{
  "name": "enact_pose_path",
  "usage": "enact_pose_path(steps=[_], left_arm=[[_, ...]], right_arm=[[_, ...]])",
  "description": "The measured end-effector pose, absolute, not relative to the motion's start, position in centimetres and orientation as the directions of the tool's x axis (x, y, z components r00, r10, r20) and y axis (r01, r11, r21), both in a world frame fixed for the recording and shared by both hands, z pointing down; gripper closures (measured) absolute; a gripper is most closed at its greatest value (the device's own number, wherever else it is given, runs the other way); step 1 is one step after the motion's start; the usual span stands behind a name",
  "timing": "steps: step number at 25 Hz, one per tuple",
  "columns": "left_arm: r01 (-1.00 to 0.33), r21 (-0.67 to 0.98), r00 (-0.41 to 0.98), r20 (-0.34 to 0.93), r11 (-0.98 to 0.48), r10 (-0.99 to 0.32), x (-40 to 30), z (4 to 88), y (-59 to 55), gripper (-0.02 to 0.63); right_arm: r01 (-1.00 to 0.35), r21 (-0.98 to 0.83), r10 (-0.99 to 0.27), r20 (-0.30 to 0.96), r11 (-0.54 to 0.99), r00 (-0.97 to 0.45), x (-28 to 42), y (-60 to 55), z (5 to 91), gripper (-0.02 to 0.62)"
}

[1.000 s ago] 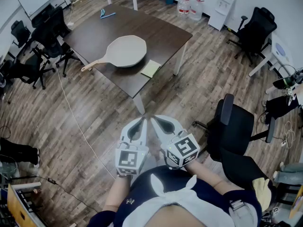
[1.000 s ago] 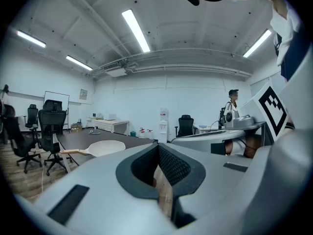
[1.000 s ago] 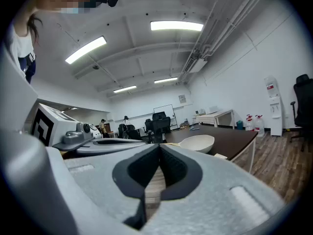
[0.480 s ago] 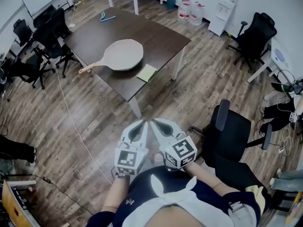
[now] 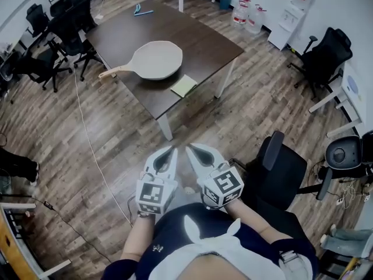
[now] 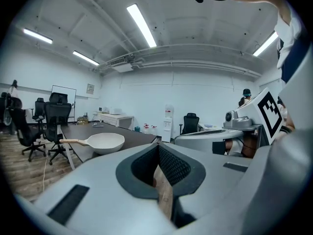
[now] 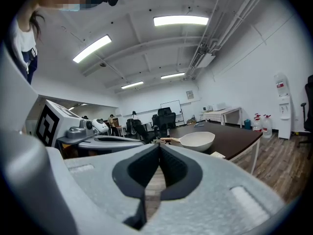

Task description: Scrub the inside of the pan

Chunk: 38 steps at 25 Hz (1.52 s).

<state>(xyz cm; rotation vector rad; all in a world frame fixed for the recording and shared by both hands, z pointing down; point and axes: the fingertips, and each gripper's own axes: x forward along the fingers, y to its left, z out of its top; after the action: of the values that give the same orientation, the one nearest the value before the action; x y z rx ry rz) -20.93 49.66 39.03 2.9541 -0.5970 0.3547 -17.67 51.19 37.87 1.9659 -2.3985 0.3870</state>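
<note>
A cream pan [image 5: 155,60] with a wooden handle [image 5: 113,72] lies on the dark brown table [image 5: 204,37], far ahead of me. A yellow-green sponge [image 5: 184,86] rests flat near the table's front corner, beside the pan. Both grippers are held close to my body above the wooden floor, well short of the table. My left gripper [image 5: 173,151] is shut with nothing in it, and so is my right gripper [image 5: 190,149]. The pan [image 6: 103,142] shows small in the left gripper view, and the pan [image 7: 195,140] and sponge [image 7: 216,154] in the right gripper view.
A black office chair [image 5: 280,165] stands just right of me. More black chairs [image 5: 61,34] crowd the table's left side. A white cable [image 5: 87,139] runs across the floor at left. Blue items [image 5: 140,10] lie on the table's far end. Water bottles [image 5: 249,15] stand by the back wall.
The table and pan have shifted slightly right and down in the head view as I moved. Both grippers stay shut, side by side in front of my body.
</note>
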Motion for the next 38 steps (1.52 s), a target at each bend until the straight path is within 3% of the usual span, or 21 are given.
enact_pose_path(steps=[16,34,38], left_arm=[[-0.406,0.063,0.885,0.275,-0.912,-0.375,-15.2,40.2,36.5,0.601],[-0.389,0.120,0.877,0.352,-0.913,-0.327,-10.2,45.6,19.8,0.601],[-0.390,0.128,0.871,0.372,-0.912,-0.320,-10.4,46.4,18.2,0.601]], right_arm=[[-0.976,-0.090,-0.958,0.193,0.197,-0.211,-11.1,39.2,38.4,0.597],[-0.965,0.083,-0.897,0.395,0.249,-0.197,-6.2,22.3,44.9,0.594],[-0.947,0.127,-0.853,0.481,0.295,-0.201,-5.4,21.2,47.5,0.520]])
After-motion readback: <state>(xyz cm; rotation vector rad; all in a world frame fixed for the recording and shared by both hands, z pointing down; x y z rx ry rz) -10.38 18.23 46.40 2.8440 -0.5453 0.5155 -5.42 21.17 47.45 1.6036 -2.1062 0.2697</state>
